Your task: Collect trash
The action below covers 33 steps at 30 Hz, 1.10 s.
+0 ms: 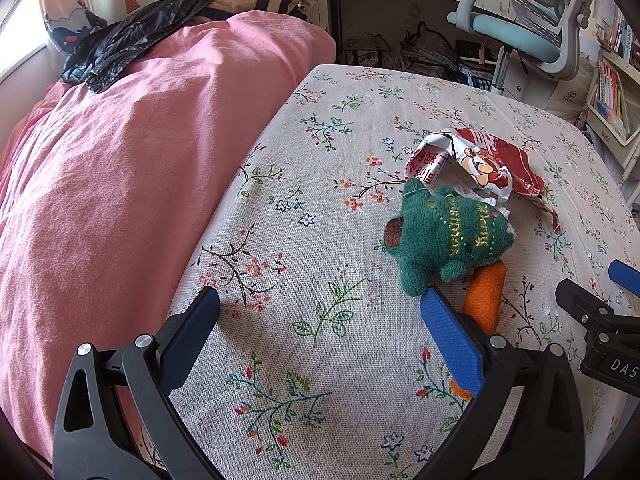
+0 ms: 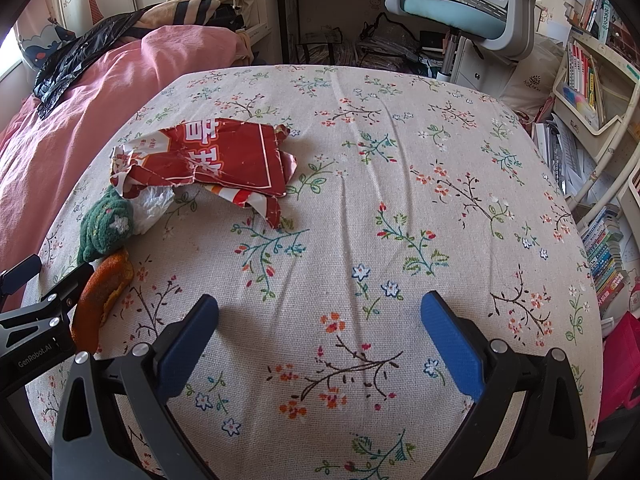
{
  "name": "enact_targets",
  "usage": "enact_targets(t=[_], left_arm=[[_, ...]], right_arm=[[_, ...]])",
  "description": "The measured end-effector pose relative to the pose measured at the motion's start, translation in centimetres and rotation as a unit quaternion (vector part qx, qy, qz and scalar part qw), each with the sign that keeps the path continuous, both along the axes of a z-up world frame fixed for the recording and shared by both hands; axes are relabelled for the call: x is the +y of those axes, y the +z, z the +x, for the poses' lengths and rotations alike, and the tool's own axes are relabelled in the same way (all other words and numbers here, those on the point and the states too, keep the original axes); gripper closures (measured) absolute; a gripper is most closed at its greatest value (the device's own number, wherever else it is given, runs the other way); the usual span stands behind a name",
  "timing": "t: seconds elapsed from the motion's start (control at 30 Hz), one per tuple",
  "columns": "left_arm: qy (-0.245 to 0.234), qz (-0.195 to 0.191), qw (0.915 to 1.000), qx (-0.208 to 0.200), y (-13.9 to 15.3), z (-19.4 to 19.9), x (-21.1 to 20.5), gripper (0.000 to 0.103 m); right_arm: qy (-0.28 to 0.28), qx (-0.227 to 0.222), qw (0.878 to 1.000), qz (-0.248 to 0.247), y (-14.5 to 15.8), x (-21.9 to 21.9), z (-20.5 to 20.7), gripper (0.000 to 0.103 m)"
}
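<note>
L gripper (image 1: 320, 304) low in its own wrist view, jaws spread wide, blue pads at approx 8 and 4 o'clock of frame, nothing between them; R gripper (image 2: 319, 306) same pose in its view, jaws wide apart, empty; each shows in the other's cam: R at 3 o'clock edge of L view, L at 9 o'clock edge of R view; grippers side by side, near, not touching.

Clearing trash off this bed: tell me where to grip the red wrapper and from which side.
Grip the red wrapper at its free right edge, coming from the right with the open right claw. That edge lifts slightly off the floral sheet, while the left end crowds the green plush toy.
</note>
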<state>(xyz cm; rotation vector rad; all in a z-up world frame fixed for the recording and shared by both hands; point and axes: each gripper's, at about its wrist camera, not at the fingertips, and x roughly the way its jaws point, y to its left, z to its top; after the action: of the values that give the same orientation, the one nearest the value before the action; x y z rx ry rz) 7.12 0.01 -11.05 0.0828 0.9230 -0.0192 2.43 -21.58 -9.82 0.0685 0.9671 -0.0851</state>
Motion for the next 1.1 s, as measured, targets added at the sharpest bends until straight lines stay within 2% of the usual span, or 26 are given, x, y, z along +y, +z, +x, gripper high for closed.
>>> enact_targets(t=[1.1], left_arm=[[0.0,0.0,1.0,0.0,0.0,0.0,0.0,0.006]], right_arm=[[0.0,0.0,1.0,0.0,-0.01,0.0,0.01,0.007]])
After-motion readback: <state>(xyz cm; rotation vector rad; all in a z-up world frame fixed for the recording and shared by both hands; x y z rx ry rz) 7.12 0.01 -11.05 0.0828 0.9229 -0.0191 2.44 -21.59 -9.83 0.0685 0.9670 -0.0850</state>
